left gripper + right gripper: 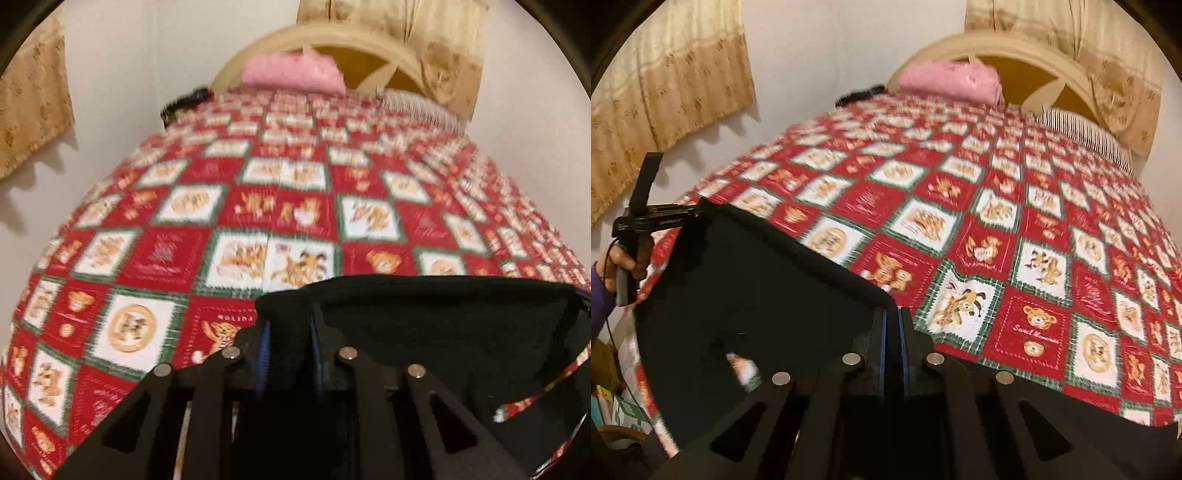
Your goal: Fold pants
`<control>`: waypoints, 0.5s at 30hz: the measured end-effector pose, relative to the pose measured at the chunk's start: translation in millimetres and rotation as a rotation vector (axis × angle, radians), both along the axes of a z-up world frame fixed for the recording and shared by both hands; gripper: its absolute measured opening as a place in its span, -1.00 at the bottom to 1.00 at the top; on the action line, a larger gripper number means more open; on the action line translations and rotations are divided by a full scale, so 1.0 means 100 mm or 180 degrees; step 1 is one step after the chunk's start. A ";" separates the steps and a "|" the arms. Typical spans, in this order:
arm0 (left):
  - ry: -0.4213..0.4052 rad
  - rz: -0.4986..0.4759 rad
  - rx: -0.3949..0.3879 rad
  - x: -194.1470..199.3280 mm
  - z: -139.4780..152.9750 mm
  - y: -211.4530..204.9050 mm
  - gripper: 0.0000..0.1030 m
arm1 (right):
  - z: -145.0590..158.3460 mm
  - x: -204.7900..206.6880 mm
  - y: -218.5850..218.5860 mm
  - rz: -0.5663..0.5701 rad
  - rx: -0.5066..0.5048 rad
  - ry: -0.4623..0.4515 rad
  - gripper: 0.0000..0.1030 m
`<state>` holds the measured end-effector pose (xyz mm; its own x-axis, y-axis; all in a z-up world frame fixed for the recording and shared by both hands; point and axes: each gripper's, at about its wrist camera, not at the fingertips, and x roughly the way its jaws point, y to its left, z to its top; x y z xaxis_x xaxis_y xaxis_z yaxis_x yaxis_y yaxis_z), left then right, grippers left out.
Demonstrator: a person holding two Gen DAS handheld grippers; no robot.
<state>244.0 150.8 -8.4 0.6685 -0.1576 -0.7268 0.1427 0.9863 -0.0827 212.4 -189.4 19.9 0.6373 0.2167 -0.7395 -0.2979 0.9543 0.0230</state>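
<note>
The black pants (443,332) hang stretched between my two grippers above the near edge of the bed. My left gripper (288,314) is shut on one corner of the pants' top edge. My right gripper (894,317) is shut on the other corner of the black pants (757,295). The left gripper (698,214) also shows in the right wrist view at the far left, held by a hand and pinching the fabric. The lower part of the pants is hidden behind the gripper bodies.
The bed has a red, white and green patchwork quilt (258,206) (997,221). A pink pillow (291,74) (949,81) and a striped pillow (1082,136) lie by the cream headboard (332,40). Beige curtains (665,92) hang on the walls.
</note>
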 end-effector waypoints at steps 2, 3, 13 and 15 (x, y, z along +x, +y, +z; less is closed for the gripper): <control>-0.0160 -0.0006 -0.0084 -0.20 0.15 0.06 -0.60 | 0.12 -0.20 0.05 0.0028 0.0026 -0.0120 -0.89; -0.0221 -0.0001 -0.0115 -0.28 0.20 0.09 -0.60 | 0.16 -0.30 0.07 0.0039 0.0045 -0.0171 -0.89; -0.0651 0.0068 -0.0250 -1.27 0.10 0.37 -0.56 | 0.12 -1.51 0.36 0.0255 -0.0067 -0.0519 -0.89; -0.0655 0.0080 -0.0329 -1.42 -0.03 0.43 -0.50 | -0.04 -1.69 0.42 0.0270 -0.0108 -0.0483 -0.89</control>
<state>102.4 193.8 -10.9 0.8056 -0.2057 -0.5557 0.1426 0.9775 -0.1552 43.5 -147.1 15.5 0.7226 0.2511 -0.6441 -0.3750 0.9251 -0.0601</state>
